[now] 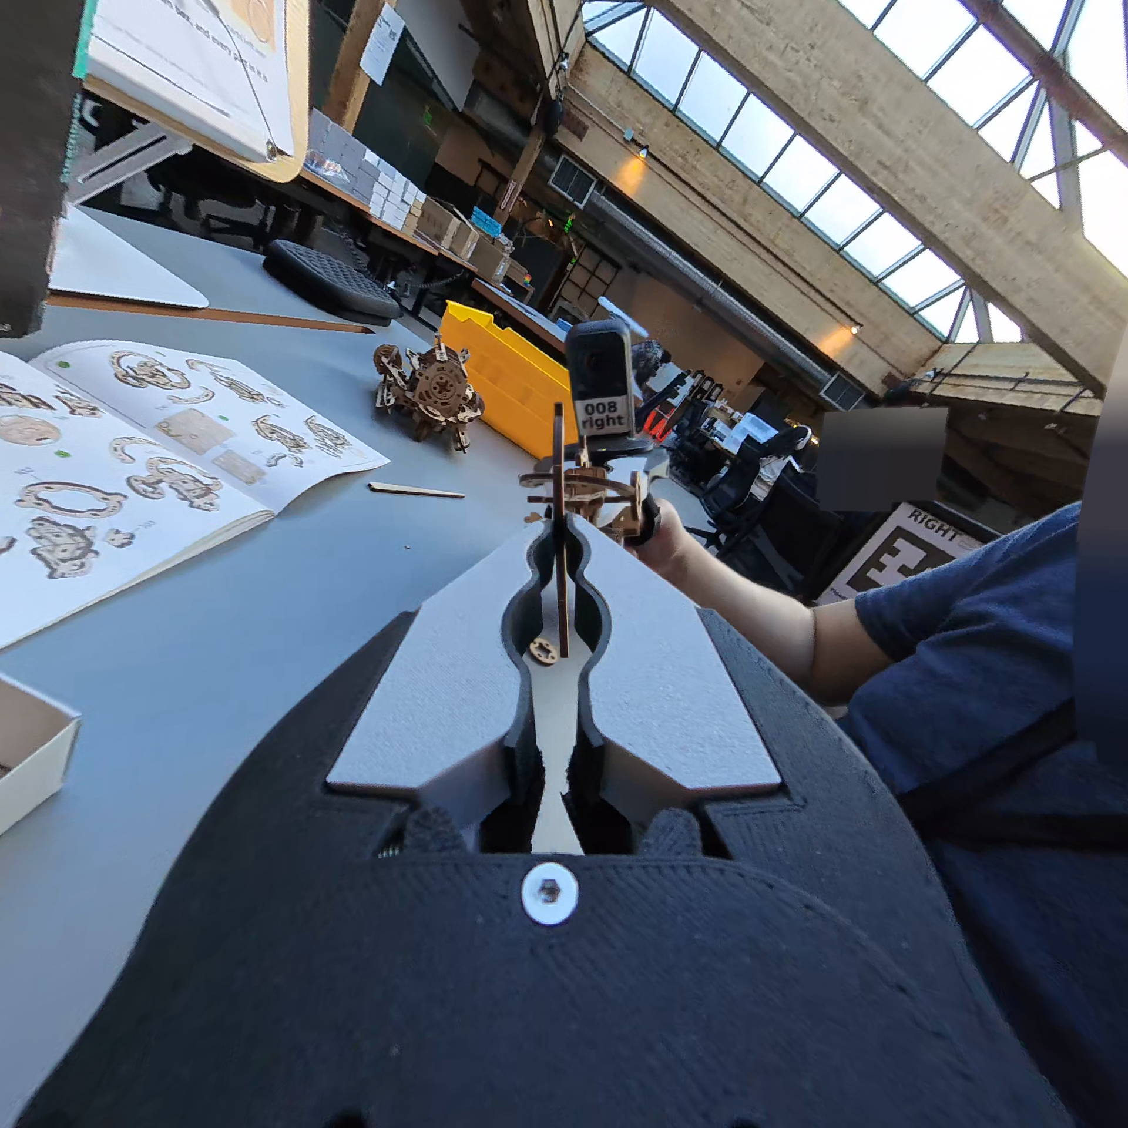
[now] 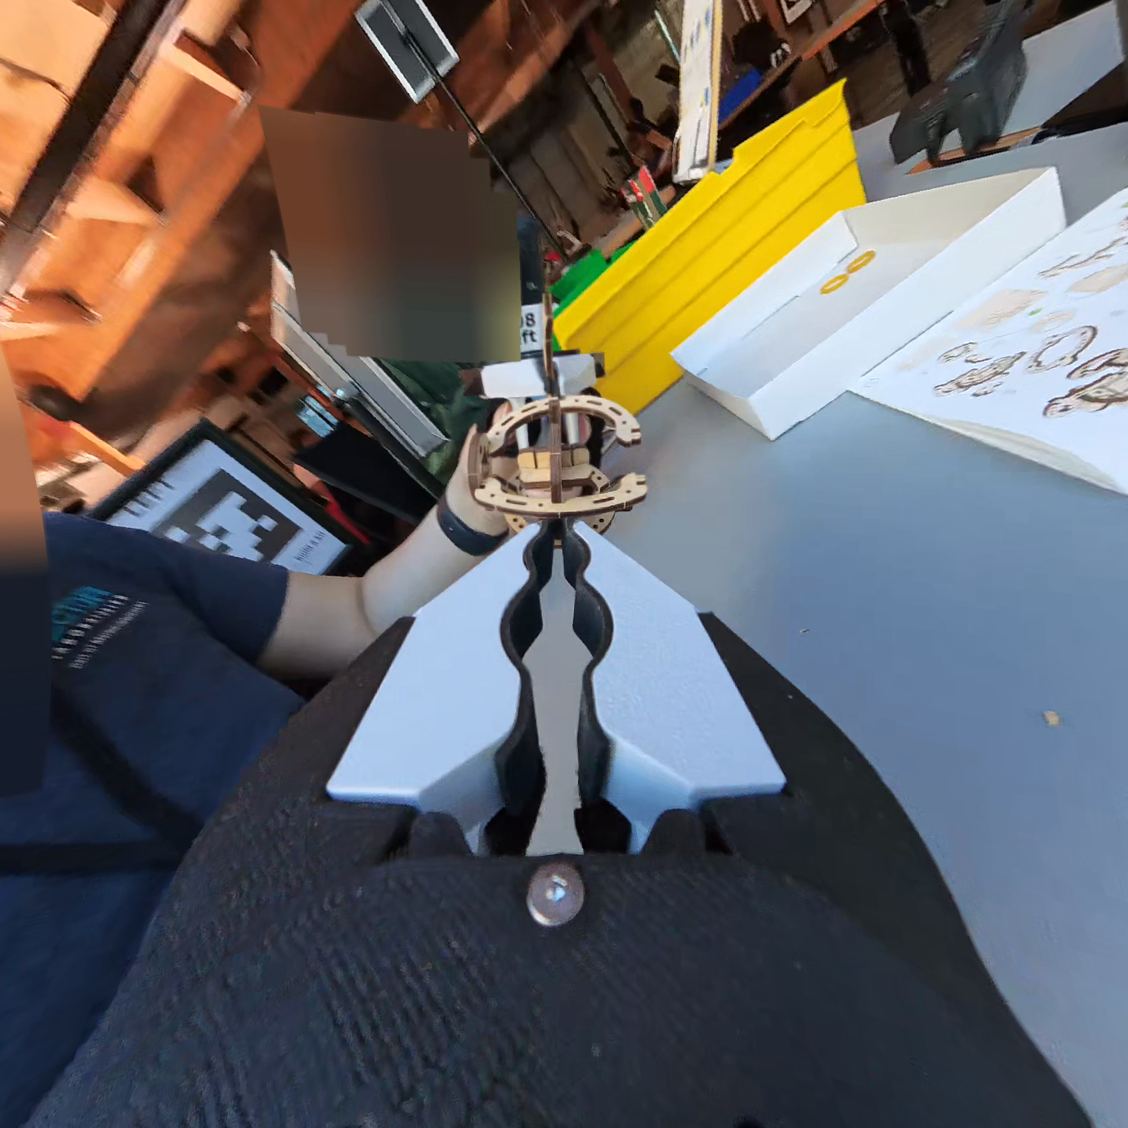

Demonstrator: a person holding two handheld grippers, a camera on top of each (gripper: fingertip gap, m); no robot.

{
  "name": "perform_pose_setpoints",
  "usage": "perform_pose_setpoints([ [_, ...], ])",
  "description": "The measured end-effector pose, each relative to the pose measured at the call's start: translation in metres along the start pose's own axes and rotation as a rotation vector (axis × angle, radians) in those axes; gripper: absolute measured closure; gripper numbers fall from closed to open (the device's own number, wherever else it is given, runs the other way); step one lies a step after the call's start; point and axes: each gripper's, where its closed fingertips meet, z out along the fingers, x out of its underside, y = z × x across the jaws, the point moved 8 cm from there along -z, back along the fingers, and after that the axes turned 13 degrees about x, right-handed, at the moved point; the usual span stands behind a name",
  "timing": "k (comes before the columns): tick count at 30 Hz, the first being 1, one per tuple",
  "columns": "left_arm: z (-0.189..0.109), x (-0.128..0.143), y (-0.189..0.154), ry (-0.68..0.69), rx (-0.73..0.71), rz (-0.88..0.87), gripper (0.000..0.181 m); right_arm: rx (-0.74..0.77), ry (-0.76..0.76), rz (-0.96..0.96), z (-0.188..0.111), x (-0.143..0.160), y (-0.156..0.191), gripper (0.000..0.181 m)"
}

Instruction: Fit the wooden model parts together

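Note:
My left gripper (image 1: 558,528) is shut on a flat wooden plate (image 1: 560,586), held edge-on and upright. Just beyond its tips is a wooden sub-assembly of curved, notched rings (image 1: 586,488). My right gripper (image 2: 558,534) is shut on the lower part of that sub-assembly (image 2: 558,464) and faces the left gripper across it. In the right wrist view the thin plate (image 2: 552,421) stands upright through the middle of the rings. Both grippers are held above the grey table (image 1: 305,610), tips nearly meeting. I cannot tell how deep the plate sits.
A finished wooden model (image 1: 427,397), a yellow bin (image 1: 506,372), an open instruction booklet (image 1: 152,458) and a loose wooden stick (image 1: 415,490) lie on the table. A small wooden gear (image 1: 542,650) lies below my left fingers. A white box lid (image 2: 854,293) holds two yellow rings. The person's forearm (image 1: 732,604) is at right. Tip to tip, the grippers are about 8 cm apart.

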Motion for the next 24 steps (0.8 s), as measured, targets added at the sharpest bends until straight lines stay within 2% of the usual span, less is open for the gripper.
perform_pose_setpoints([
  [3,0.012,0.003,0.000,-0.026,0.020,-0.070,0.181,-0.087,0.015,0.074,-0.002,0.002,-0.001,0.180],
  [6,0.020,0.006,0.000,-0.050,0.038,-0.124,0.181,-0.100,0.028,0.083,0.001,0.004,-0.001,0.180],
  [18,0.027,0.008,-0.001,-0.085,0.017,-0.109,0.181,-0.116,0.007,0.104,0.007,0.005,-0.003,0.180],
  [24,0.031,0.012,-0.002,-0.038,0.019,-0.087,0.181,-0.114,0.011,0.100,0.008,0.006,-0.002,0.180],
])
